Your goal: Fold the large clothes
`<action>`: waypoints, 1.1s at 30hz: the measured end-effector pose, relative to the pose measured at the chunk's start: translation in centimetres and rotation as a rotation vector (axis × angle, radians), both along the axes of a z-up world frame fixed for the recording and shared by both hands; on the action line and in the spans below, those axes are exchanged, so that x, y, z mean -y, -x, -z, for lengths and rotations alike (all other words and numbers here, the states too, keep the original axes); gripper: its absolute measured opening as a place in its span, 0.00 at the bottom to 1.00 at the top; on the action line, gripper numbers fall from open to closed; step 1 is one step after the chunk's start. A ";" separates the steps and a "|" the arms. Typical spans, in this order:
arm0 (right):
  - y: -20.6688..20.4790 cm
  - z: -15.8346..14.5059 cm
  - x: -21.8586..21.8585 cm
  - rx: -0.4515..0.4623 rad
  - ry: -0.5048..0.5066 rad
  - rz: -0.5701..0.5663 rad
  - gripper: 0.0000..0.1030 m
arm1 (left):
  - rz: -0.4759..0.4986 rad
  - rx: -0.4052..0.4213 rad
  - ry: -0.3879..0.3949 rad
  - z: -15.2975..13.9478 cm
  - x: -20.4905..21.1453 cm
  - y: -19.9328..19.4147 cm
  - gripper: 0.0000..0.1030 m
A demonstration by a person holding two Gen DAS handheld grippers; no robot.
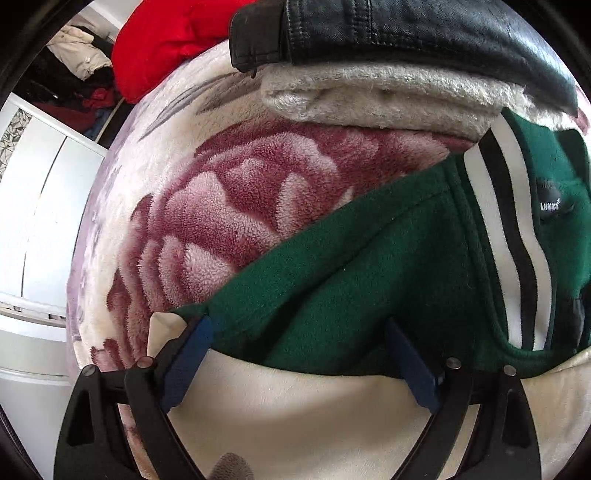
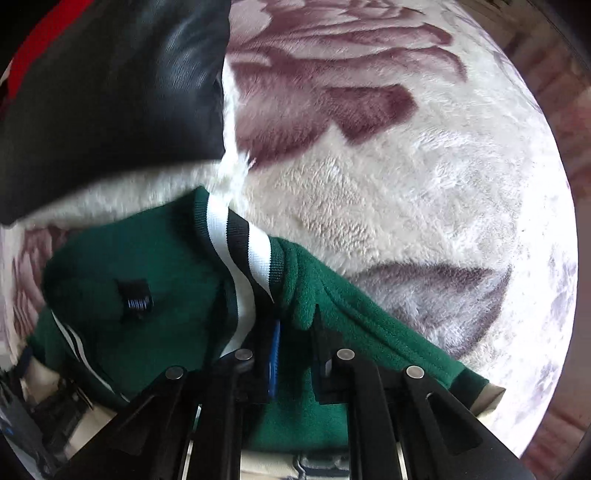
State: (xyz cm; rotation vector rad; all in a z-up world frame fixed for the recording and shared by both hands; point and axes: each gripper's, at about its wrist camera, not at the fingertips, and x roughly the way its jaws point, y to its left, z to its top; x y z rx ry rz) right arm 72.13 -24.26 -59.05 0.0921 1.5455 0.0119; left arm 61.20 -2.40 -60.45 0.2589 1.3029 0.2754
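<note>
red garment [image 1: 155, 44] clear only in left wrist view.

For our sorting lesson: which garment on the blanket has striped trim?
The green jacket, with black-and-white ribbed collar; the black leather jacket and red garment are plain.

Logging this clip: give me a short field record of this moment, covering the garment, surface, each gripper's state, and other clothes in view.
garment: green jacket with black-and-white striped collar, lying on the blanket
surface: fleece blanket, cream with maroon rose pattern
left gripper: open, fingers astride the jacket's shoulder edge
right gripper: fingers closed on a fold of green fabric beside the collar
other clothes: black leather jacket atop a cream fleece item; red garment behind
fold progress: cannot tell
</note>
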 end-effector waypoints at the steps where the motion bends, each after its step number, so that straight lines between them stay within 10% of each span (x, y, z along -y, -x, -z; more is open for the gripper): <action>1: -0.2 0.7 -0.2 -0.033 -0.008 -0.017 0.14 | -0.005 0.006 0.013 -0.5 -0.2 0.2 0.93; 8: 0.2 -4.9 0.0 -0.006 -0.232 0.020 0.55 | -0.135 0.135 0.029 -6.6 -4.0 6.5 0.93; 12: 1.7 -5.3 -5.2 -0.062 -0.493 -0.088 0.55 | -0.237 0.129 -0.117 -6.7 -7.0 10.5 0.93; 17: 1.1 -0.6 -13.7 -0.102 -0.450 -0.237 0.55 | -0.358 0.119 -0.078 -5.8 -11.2 13.0 0.93; 18: 1.1 0.6 -14.7 -0.114 -0.426 -0.235 0.54 | -0.370 0.119 -0.074 -5.6 -11.6 13.4 0.93; 20: 1.2 1.2 -15.5 -0.066 -0.410 -0.221 0.03 | -0.383 0.122 -0.057 -5.3 -12.5 14.0 0.93; 25: -0.3 0.4 -15.3 0.084 -0.216 -0.187 0.02 | -0.393 0.108 -0.003 -4.3 -13.7 15.2 0.93; 28: -1.7 1.5 -15.8 0.016 -0.222 -0.153 0.04 | -0.409 0.118 0.075 -5.5 -15.0 17.0 0.93; 30: -1.4 0.7 -15.3 -0.019 -0.254 -0.113 0.07 | -0.420 0.129 0.128 -7.1 -16.2 19.2 0.93; 33: 1.5 -3.1 -13.8 -0.017 -0.392 -0.138 0.51 | -0.444 0.118 0.176 -9.2 -18.2 24.7 0.93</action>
